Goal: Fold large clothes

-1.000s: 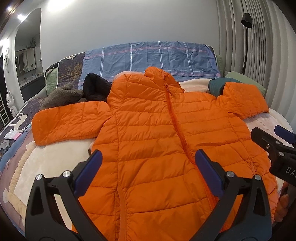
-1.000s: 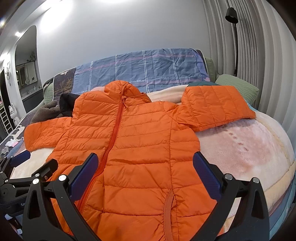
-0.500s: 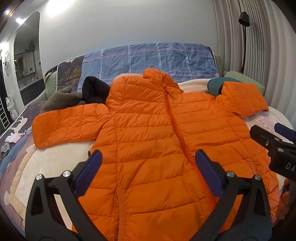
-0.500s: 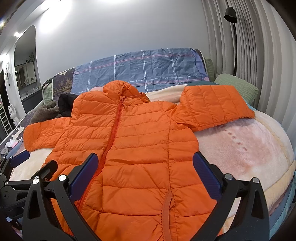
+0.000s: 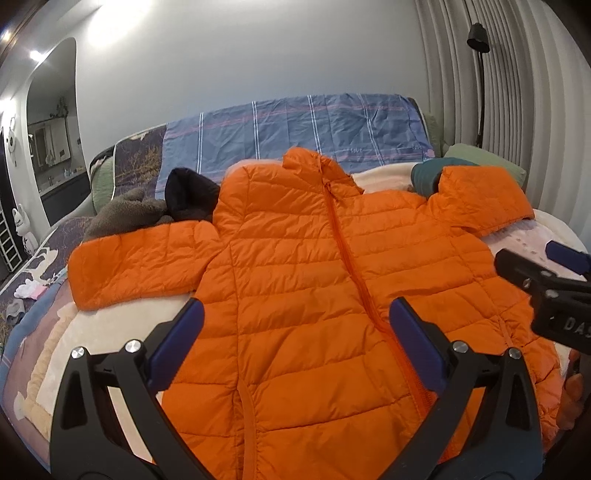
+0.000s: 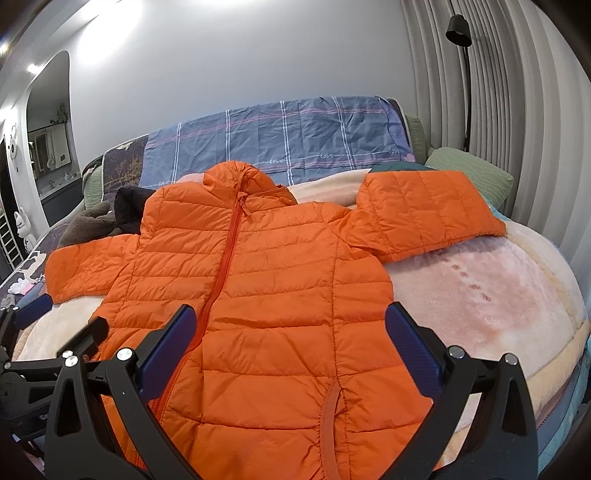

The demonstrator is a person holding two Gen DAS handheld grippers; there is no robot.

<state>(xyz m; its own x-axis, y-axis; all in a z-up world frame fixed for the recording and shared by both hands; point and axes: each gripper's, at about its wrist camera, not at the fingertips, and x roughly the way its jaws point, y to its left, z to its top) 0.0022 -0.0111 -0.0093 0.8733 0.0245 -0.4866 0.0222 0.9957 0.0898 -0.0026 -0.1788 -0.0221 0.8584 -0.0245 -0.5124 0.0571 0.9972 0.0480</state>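
Pale blankets [image 6: 498,295] cover the bed under me, with a blue plaid sheet [image 5: 314,125] draped at its far end. Just ahead of and below my left claw [image 5: 291,328] lies the orange puffer jacket [image 5: 332,277], spread flat, zipped, sleeves out to both sides. Both my claws hover above its hem with fingers wide apart, gripping nothing. My right claw [image 6: 291,328] hangs over the jacket's right half, my left one just beside it.

1 orange jacket [image 5: 317,280], 2 grippers, 1 plaid sheet [image 5: 295,129], 1 green pillow [image 6: 469,170], 1 floor lamp [image 6: 460,33]
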